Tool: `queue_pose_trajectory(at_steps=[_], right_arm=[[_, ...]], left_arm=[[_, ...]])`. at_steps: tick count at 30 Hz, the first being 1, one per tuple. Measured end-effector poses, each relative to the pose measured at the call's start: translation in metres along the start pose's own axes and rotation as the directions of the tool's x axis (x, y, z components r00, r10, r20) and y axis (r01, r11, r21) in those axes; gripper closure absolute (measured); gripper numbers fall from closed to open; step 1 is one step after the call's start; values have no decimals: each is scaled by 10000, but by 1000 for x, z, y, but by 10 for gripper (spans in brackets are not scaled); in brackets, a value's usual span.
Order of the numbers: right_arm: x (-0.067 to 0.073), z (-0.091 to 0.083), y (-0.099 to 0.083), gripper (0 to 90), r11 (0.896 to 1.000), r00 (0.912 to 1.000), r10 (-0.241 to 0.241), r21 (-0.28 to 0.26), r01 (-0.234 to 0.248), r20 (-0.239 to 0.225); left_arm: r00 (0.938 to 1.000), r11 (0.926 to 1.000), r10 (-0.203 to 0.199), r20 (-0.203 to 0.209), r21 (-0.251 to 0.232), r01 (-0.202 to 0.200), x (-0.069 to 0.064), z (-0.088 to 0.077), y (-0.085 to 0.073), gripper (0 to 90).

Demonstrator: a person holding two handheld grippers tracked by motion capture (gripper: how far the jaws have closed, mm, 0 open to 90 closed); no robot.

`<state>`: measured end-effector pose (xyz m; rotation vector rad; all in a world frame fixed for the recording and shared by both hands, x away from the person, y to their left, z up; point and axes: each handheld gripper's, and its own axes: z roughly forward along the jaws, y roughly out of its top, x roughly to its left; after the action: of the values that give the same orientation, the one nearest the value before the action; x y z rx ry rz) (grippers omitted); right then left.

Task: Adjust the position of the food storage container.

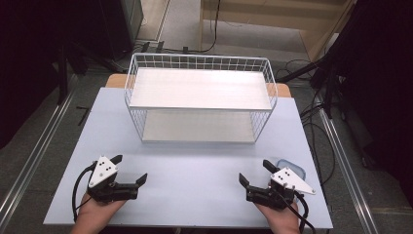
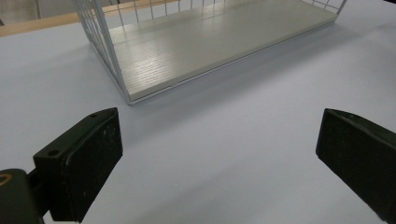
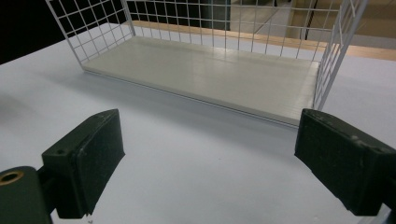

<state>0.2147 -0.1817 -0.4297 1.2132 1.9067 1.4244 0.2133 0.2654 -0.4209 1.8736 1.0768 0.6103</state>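
Note:
A white wire rack [image 1: 199,97] with an upper and a lower pale board stands at the middle back of the light blue table [image 1: 190,195]. My left gripper [image 1: 129,168] rests near the front left edge, held by a hand, jaws wide apart with nothing between them. My right gripper [image 1: 255,171] sits near the front right, also open and empty. In the left gripper view the left gripper [image 2: 218,135] faces the rack's lower board [image 2: 210,42] across bare table. In the right gripper view the right gripper [image 3: 210,140] points at the same lower board [image 3: 210,74], with the wire wall [image 3: 334,56] at its right.
A clear lidded container with a blue rim [image 1: 294,168] lies just behind the right gripper's grey plate. Metal rails and cables run along the floor on both sides of the table. Bare tabletop lies between the grippers and the rack.

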Motion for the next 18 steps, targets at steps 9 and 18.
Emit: queue_pose_trajectory(at_steps=[9,18], right_arm=[[-22,-16,-3,257,9996,9989,196,179,-204,426],[-51,-46,-13,491,9964,9860,761,266,-809,1483]], left_arm=[[9993,9996,291,240,53,-293,-4,4,1,0],[9978,9999,137,652,73,-142,-11,18,7,0]])
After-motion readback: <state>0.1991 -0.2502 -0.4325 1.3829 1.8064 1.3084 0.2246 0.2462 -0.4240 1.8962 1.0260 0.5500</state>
